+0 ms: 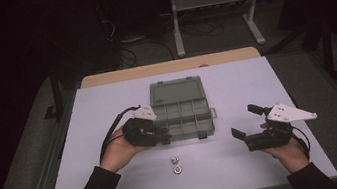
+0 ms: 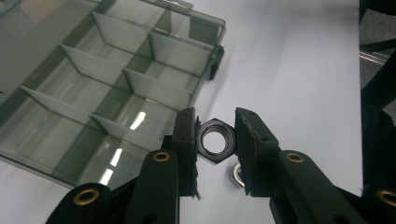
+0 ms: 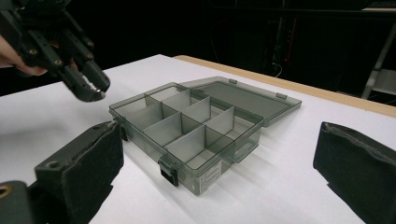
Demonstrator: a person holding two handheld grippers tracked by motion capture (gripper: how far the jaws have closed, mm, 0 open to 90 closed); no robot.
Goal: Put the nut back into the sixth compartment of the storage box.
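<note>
My left gripper (image 2: 215, 140) is pinching a steel hex nut (image 2: 215, 141) flat between its pads, holding it above the white table (image 1: 236, 89) just beside the near corner of the compartment box (image 1: 182, 117). Two more nuts (image 1: 176, 164) are lying on the table near me (one peeking out under the held nut). My right gripper (image 1: 244, 122) is hovering off to the side, jaws spread wide with nothing between them. Beyond, the box's lid (image 3: 243, 97) is lying open flat.
</note>
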